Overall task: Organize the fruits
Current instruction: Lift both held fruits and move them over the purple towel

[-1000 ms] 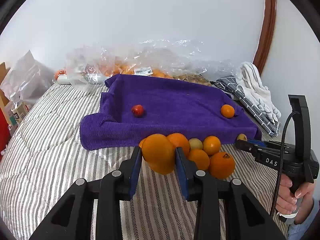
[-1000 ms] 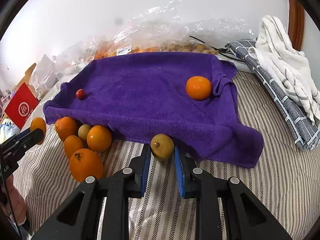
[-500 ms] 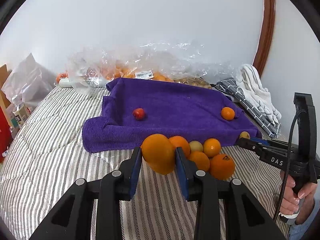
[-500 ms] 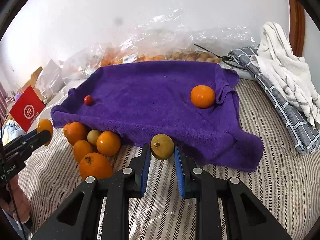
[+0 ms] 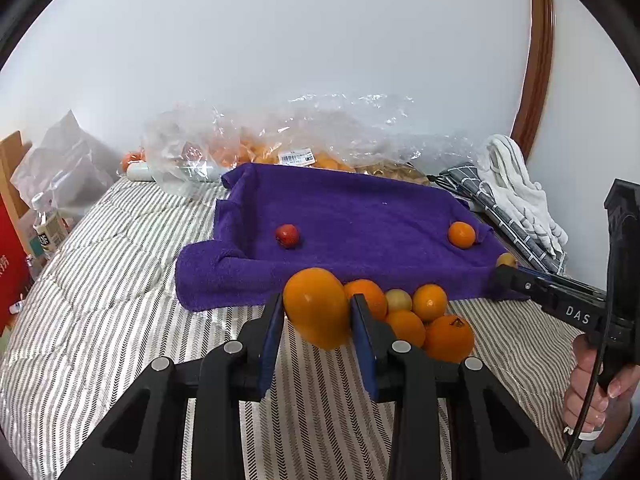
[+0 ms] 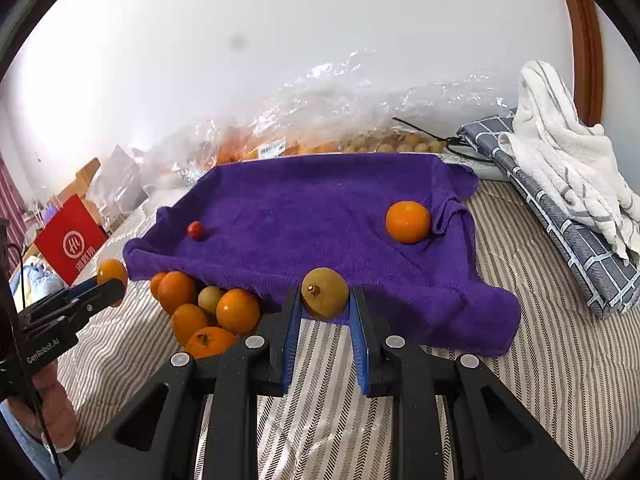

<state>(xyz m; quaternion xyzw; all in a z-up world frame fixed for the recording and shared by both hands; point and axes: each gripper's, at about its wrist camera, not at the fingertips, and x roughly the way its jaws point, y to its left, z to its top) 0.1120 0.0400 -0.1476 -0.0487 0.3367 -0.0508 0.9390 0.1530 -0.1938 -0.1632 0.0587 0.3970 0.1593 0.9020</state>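
Over at nine o'clock, by the wall, a red carton (image 6: 70, 238) stands beside a crumpled clear bag (image 5: 64, 168) at the edge of the striped bedcover (image 5: 100, 280). The left gripper (image 5: 318, 312) has its blue-padded fingers (image 5: 272, 336) clamped on a big oval orange fruit (image 5: 318, 312), held clear of the cover; from the right wrist view the same fruit peeks out at nine o'clock past that gripper's tips. Just behind it, at the purple towel's (image 5: 360, 216) near edge, sits a heap of oranges (image 5: 424, 320) packed together with one pale greenish-yellow fruit (image 5: 398, 300) among them. On the towel a small red fruit (image 5: 287, 235) lies toward ten o'clock, well apart from a lone orange (image 6: 408, 222) tucked against a fold at two o'clock. The right gripper (image 6: 325, 298) is closed on a small brownish-green fruit (image 6: 325, 298), stem nub toward the camera, raised just in front of the towel's near hem. At twelve o'clock, along the wall, clear plastic bags (image 6: 340, 120) hold more fruit. At three o'clock a white striped cloth (image 6: 560, 152) is piled on a folded grey checked one (image 6: 580, 248). A hand (image 5: 592, 392) grips the right gripper's handle.
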